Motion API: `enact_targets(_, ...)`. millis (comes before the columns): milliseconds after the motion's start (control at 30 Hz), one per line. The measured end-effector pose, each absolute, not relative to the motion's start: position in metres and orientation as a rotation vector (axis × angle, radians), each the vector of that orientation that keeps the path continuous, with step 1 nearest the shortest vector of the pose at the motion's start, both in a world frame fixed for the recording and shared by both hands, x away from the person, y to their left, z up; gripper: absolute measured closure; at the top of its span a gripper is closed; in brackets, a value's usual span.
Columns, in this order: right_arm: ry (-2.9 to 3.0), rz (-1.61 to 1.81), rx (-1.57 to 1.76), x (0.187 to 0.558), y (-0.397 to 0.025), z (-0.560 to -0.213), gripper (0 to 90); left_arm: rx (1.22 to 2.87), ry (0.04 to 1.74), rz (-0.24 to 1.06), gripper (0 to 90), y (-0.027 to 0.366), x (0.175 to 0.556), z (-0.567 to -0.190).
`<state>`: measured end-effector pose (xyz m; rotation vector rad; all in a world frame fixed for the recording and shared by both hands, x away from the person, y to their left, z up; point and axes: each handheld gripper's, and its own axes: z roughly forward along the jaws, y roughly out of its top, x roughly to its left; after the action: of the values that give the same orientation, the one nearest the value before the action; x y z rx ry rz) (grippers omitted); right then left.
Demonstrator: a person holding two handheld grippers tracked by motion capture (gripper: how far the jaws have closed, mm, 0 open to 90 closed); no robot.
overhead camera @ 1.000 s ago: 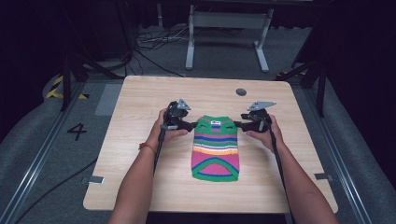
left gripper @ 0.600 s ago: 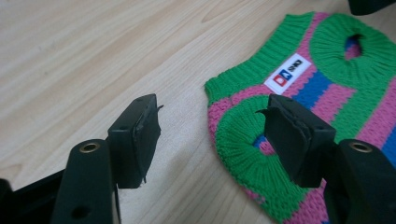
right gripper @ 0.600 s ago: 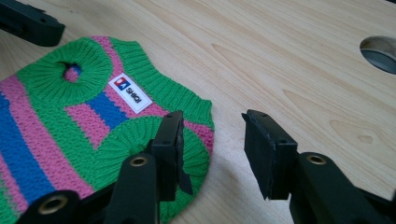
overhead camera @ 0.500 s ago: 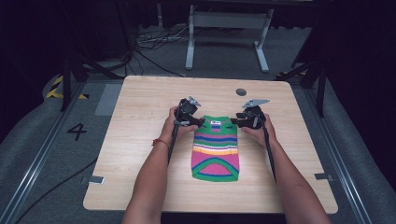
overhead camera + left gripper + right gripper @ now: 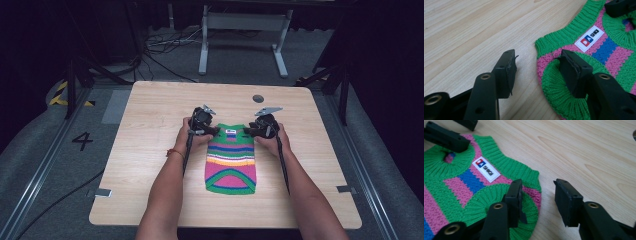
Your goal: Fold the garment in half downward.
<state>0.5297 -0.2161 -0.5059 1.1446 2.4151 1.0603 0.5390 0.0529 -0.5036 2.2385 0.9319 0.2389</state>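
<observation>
Small knitted sweater [image 5: 231, 162] lying flat on the wooden table [image 5: 150, 125], near the middle, neck end toward the far side and hem toward the person. Striped in green, pink, blue, orange and white, with a green ribbed collar and green ribbed armholes. White label [image 5: 589, 38] with a red and blue mark sewn just below the collar.

Left gripper [image 5: 206, 131] held at the left shoulder of the sweater, low over the table. Jaws apart and clamped on nothing: in the left gripper view [image 5: 537, 72], one jaw over bare wood just beside the shoulder edge, the other over the green ribbed armhole. Whether this second jaw touches the knit or hangs just above, not clear.

Right gripper [image 5: 254, 131] held at the right shoulder, in mirror position. Jaws also apart, holding nothing: in the right gripper view [image 5: 537, 200], one jaw over the green rib of the right armhole, the other over bare wood just outside the pink and green edge.

Both forearms coming in from the bottom of the high view, one on each side of the sweater. Small dark round spot [image 5: 258, 98] on the table beyond the grippers, well apart from the sweater.
</observation>
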Motion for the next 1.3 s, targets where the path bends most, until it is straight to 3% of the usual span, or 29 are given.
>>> enact_targets(133, 2.411, 1.075, 1.162, 0.53, -0.217, -0.507, 59.5, 2.248, 0.909, 0.231, 54.7, 0.051, 0.538, -0.503)
enact_targets(200, 2.429, 1.071, 1.148, 0.529, -0.216, -0.506, 66.3, 2.258, 0.889, 0.212, 64.1, 0.05, 0.537, -0.502)
enact_targets(467, 2.463, 1.082, 1.123, 0.527, -0.212, -0.505, 80.8, 2.279, 0.884, 0.202, 80.9, 0.044, 0.534, -0.499)
enact_targets(833, 2.451, 1.042, 1.051, 0.525, -0.207, -0.499, 85.1, 2.266, 0.864, 0.314, 83.2, 0.043, 0.529, -0.492)
enact_targets(1300, 2.394, 1.189, 0.901, 0.507, -0.208, -0.459, 85.1, 2.263, 0.731, 0.395, 83.1, 0.054, 0.507, -0.46)
